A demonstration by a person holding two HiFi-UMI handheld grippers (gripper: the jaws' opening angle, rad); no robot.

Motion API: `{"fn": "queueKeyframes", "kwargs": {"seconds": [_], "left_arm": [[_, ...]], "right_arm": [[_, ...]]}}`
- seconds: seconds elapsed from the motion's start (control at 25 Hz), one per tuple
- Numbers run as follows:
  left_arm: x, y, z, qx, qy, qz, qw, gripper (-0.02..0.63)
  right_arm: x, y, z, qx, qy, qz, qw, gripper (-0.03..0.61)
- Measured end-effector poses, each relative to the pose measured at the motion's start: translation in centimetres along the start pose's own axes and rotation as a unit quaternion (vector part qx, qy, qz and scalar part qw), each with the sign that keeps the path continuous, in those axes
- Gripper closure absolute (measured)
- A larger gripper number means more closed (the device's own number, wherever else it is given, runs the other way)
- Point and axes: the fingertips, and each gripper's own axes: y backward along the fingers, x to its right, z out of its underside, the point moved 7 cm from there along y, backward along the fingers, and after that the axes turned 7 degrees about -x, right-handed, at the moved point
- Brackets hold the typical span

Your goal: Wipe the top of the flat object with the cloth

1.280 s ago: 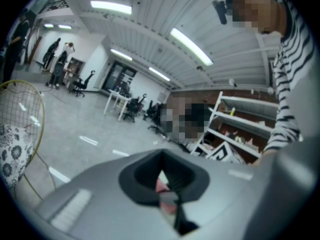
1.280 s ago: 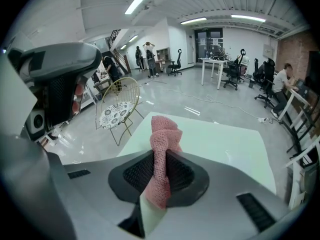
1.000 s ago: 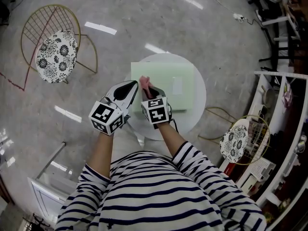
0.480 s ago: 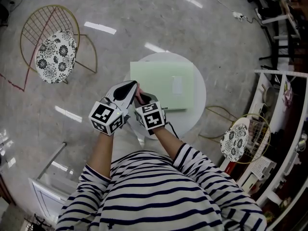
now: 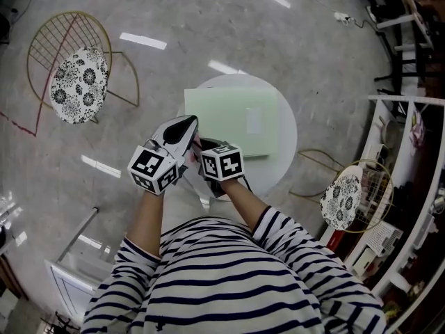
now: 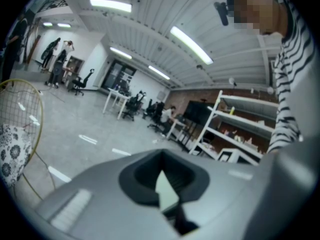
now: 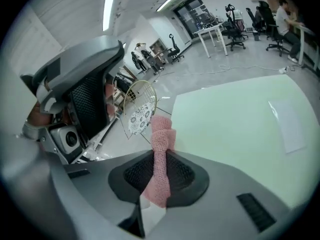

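Lying on a round white table (image 5: 281,169), the pale green flat rectangular board (image 5: 229,120) carries one paler patch. At the board's near-left corner, the right gripper (image 7: 159,159) clamps a pink knitted cloth (image 7: 162,131). Beside it the left gripper (image 6: 161,184) angles toward the board, jaws together.

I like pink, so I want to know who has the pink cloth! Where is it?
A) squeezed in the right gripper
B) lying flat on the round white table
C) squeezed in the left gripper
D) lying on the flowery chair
A: the right gripper view shows the pink cloth pinched between the jaws of the right gripper, which sits at the edge of the pale green flat board.
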Motion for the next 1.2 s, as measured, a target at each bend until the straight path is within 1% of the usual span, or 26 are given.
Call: {"fn": "queueKeyframes", "kwargs": {"seconds": [0.2, 0.52, 1.0, 1.2], "left_arm": [[0.4, -0.5, 0.1, -0.005, -0.002, 0.005, 1.0, 0.607], [1.5, -1.6, 0.2, -0.014, -0.009, 0.017, 0.9997, 0.607], [3.3, -3.9, 0.7, -0.032, -0.019, 0.037, 0.9986, 0.607], [4.3, -5.0, 0.7, -0.037, -0.023, 0.047, 0.9979, 0.607]], "right_arm": [[1.7, 0.7, 0.3, 0.001, 0.01, 0.027, 1.0, 0.528], [4.8, 3.4, 0.8, 0.028, -0.023, 0.056, 0.998, 0.528], [10.8, 8.2, 2.1, 0.047, -0.038, 0.118, 0.991, 0.528], [13.0, 10.1, 2.7, 0.057, -0.049, 0.136, 0.988, 0.528]]}}
